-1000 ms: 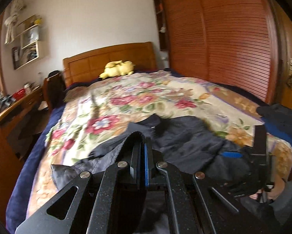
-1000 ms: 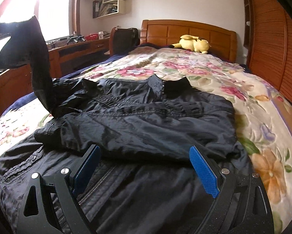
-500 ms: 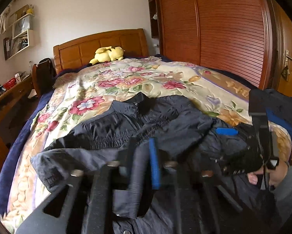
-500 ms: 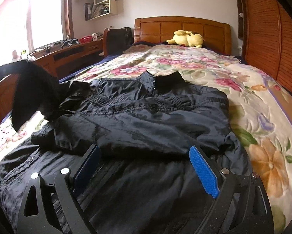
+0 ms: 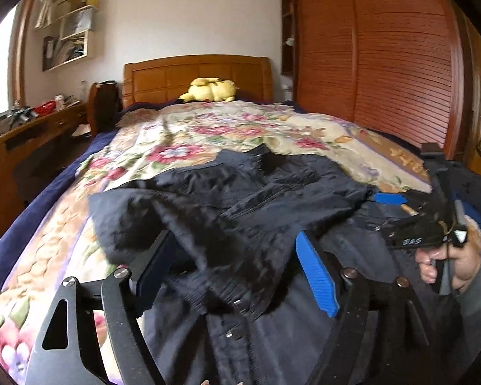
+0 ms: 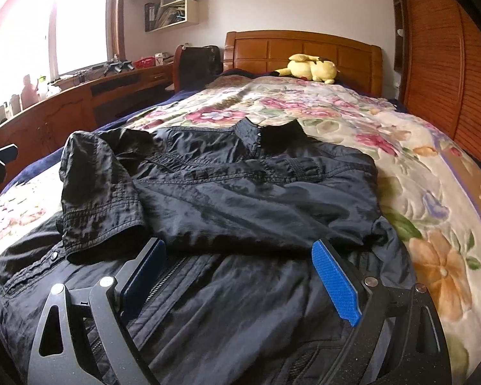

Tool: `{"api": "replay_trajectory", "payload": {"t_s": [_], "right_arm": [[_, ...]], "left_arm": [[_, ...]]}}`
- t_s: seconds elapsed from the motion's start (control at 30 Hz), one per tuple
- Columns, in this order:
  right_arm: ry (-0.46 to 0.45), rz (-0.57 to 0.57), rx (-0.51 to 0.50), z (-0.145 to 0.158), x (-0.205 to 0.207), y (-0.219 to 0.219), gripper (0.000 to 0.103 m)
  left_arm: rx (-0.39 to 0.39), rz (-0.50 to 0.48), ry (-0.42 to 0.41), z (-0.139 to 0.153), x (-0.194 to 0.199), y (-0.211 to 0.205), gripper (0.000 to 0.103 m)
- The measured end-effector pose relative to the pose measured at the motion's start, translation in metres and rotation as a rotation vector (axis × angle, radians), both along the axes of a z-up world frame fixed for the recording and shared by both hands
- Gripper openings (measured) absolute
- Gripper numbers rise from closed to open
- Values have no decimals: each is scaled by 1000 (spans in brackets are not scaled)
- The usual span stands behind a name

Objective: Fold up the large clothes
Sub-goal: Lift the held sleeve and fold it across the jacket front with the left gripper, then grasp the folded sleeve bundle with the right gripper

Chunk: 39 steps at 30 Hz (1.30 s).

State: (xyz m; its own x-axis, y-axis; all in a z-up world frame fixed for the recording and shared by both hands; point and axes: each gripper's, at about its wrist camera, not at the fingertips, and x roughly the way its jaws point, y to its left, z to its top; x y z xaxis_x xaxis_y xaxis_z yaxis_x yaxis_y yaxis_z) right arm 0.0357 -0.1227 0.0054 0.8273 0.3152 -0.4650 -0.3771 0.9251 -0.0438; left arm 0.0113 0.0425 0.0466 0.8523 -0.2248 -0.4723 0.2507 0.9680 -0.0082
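Observation:
A black jacket (image 6: 240, 199) lies front-up on the floral bed cover (image 6: 336, 115), collar toward the headboard. Both sleeves are folded across its chest; the left sleeve's cuff (image 6: 102, 224) rests on the body. My left gripper (image 5: 237, 256) is open and empty just above that dropped sleeve (image 5: 208, 243). My right gripper (image 6: 240, 263) is open and empty over the jacket's lower front by the zipper. It also shows in the left wrist view (image 5: 401, 211), held in a hand at the right.
A yellow plush toy (image 6: 308, 67) lies by the wooden headboard (image 6: 304, 48). A wooden desk (image 6: 64, 106) with clutter runs along the left of the bed. A slatted wooden wardrobe (image 5: 385, 57) stands on the right.
My left gripper was shut on the left sleeve held up high. It carried the sleeve over the jacket's chest, opened and let it drop. My right gripper stayed open and nearly still.

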Motion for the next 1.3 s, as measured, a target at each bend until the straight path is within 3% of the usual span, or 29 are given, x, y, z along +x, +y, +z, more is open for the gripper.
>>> {"api": "replay_trajectory", "payload": {"t_s": [0.43, 0.57, 0.93, 1.3], "right_arm": [[-59, 86, -69, 7, -19, 50, 93], [-64, 113, -85, 6, -25, 68, 93], [-47, 178, -122, 5, -20, 107, 93], [34, 251, -187, -1, -1, 153, 93]], "left_arm": [[-21, 100, -11, -33, -2, 44, 80], [-20, 117, 21, -42, 5, 54, 80], [11, 192, -6, -40, 9, 80, 80], [4, 239, -35, -34, 0, 105, 80]]}}
